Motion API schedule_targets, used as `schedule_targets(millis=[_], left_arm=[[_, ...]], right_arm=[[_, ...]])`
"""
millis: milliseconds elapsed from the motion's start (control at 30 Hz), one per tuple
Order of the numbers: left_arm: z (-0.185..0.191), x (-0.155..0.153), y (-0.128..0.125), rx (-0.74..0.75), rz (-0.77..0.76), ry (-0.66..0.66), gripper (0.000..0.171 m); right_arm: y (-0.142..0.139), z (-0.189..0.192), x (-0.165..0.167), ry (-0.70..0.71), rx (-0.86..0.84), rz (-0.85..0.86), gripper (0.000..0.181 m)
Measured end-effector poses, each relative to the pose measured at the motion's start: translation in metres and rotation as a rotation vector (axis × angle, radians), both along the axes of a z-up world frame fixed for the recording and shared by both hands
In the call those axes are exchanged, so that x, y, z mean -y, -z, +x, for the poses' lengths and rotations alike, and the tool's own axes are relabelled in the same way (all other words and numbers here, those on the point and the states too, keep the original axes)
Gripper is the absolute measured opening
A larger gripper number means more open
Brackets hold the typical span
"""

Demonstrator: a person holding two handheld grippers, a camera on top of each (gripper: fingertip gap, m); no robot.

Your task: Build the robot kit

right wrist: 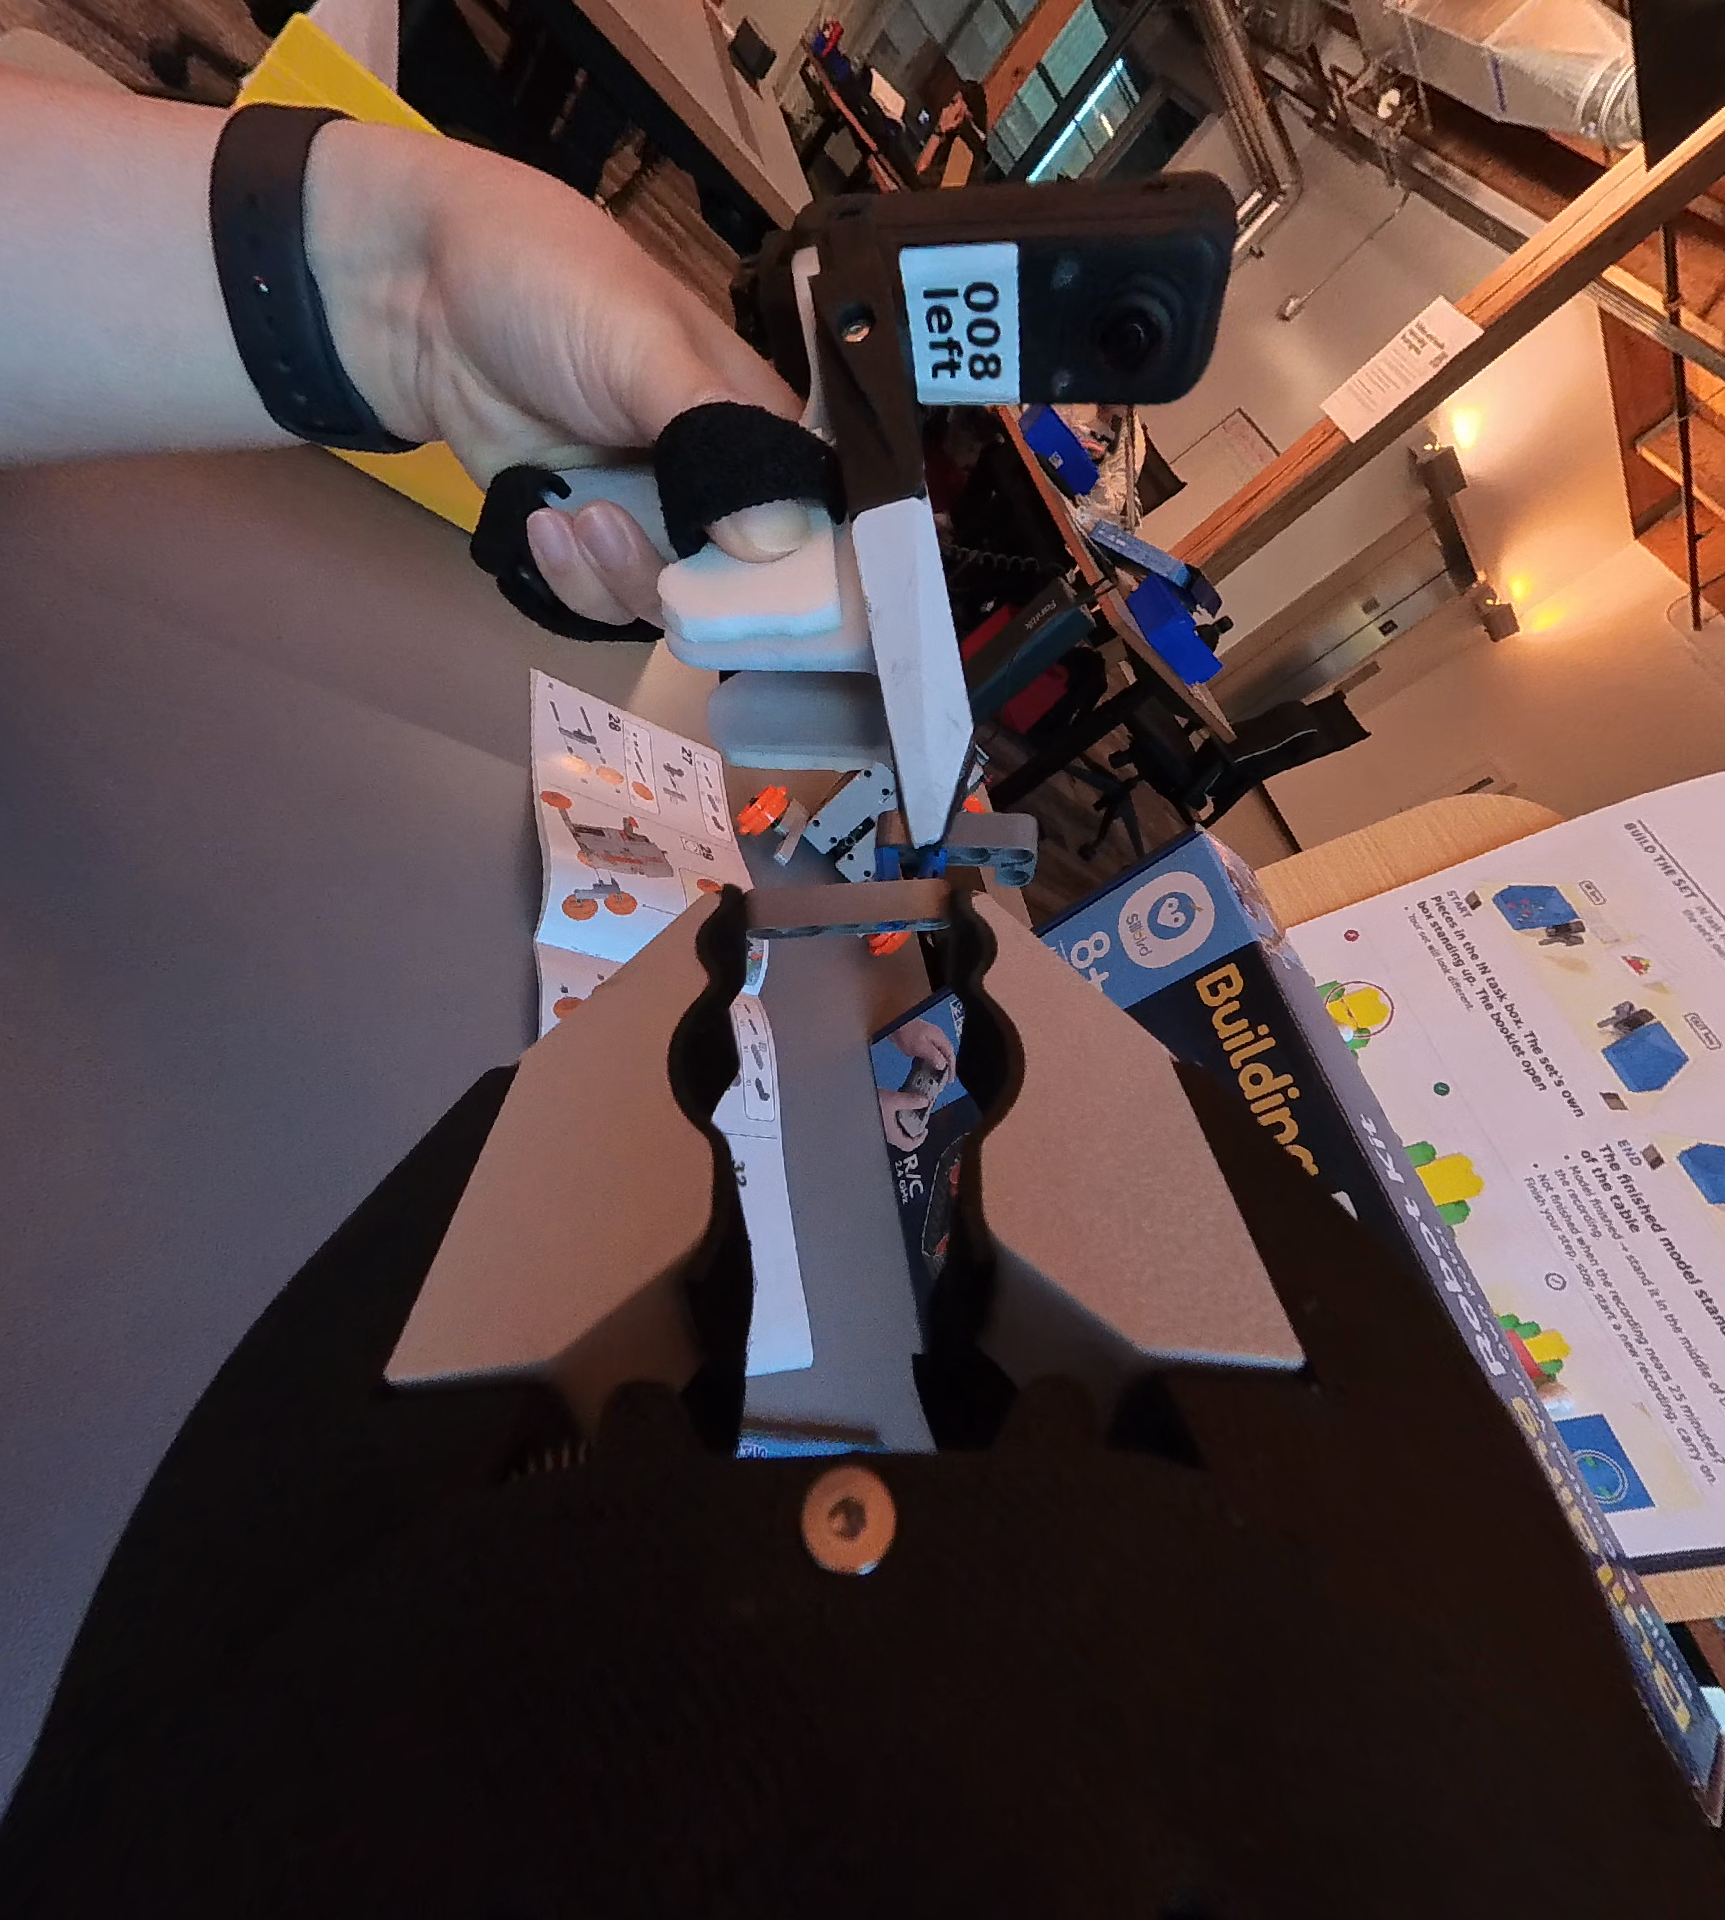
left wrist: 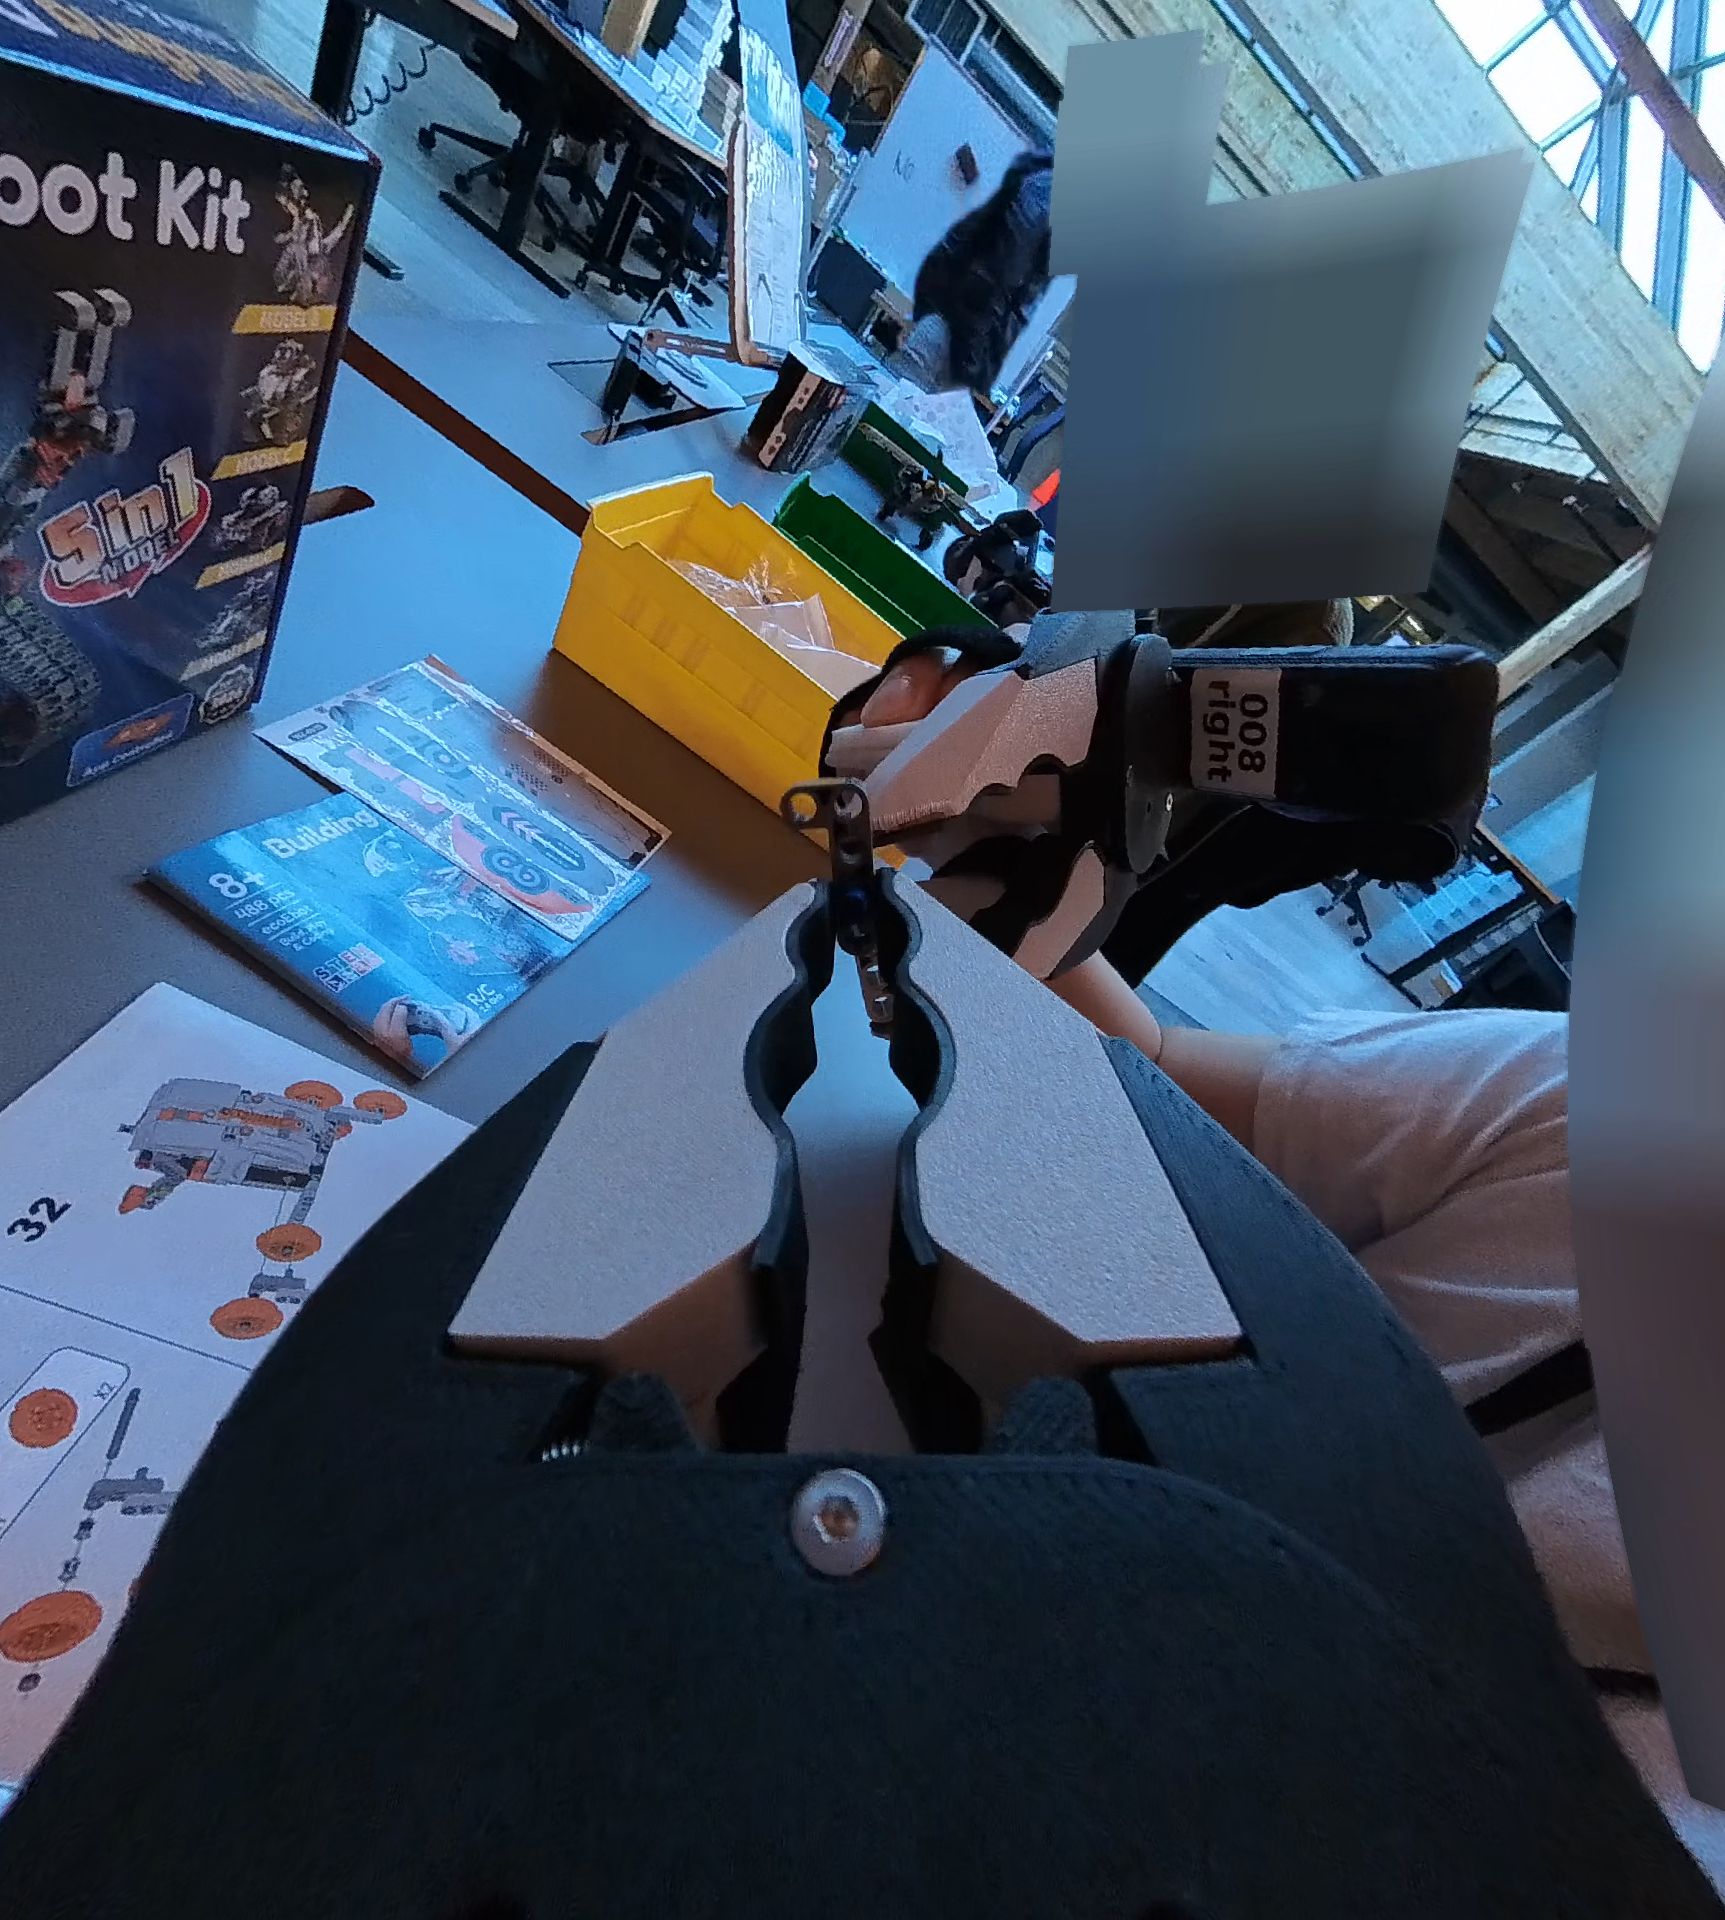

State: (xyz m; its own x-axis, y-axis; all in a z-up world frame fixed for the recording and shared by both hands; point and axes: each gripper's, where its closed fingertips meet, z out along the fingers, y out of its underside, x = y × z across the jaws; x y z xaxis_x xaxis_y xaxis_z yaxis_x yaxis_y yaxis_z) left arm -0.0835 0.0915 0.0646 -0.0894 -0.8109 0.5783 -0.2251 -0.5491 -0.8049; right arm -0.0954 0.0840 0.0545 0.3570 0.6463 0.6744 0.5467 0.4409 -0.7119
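My left gripper (left wrist: 850,914) has its jaws pinching a thin dark beam with holes (left wrist: 845,847). The beam sticks up past the tips. Just beyond it I see my right gripper (left wrist: 951,774), held by a hand in black finger loops.

My right gripper (right wrist: 842,920) has its jaws pinching a flat grey beam (right wrist: 842,914) that lies across between the tips. Right past it is the left gripper (right wrist: 925,826), coming down from above, with its tips pressed on a small blue pin (right wrist: 905,857) in a grey beam with round holes (right wrist: 998,842). A little grey model with orange bits (right wrist: 816,821) hangs beside that (I cannot tell how the parts join).

Left of my left jaws, on the grey surface (left wrist: 442,561), lie an open building guide (left wrist: 110,1226), a blue booklet (left wrist: 390,914) and a sticker sheet (left wrist: 463,769). Farther off stands a big kit box (left wrist: 99,395). Ahead of the jaws sits a yellow bin (left wrist: 702,623) with clear bags inside, and a green bin (left wrist: 868,561) behind it.
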Motion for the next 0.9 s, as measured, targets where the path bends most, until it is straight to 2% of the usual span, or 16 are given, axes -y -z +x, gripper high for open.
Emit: schedule_targets(millis=[567, 900], left_arm=[[0.001, -0.011, 0.002, 0.019, -0.038, -0.041, 0.005], [0.002, -0.019, 0.001, 0.025, -0.003, -0.104, 0.005]], right_arm=[[0.003, 0.001, -0.013, 0.098, 0.047, 0.015, 0.037], [0.002, 0.002, -0.021, 0.138, -0.015, -0.036, 0.037]])
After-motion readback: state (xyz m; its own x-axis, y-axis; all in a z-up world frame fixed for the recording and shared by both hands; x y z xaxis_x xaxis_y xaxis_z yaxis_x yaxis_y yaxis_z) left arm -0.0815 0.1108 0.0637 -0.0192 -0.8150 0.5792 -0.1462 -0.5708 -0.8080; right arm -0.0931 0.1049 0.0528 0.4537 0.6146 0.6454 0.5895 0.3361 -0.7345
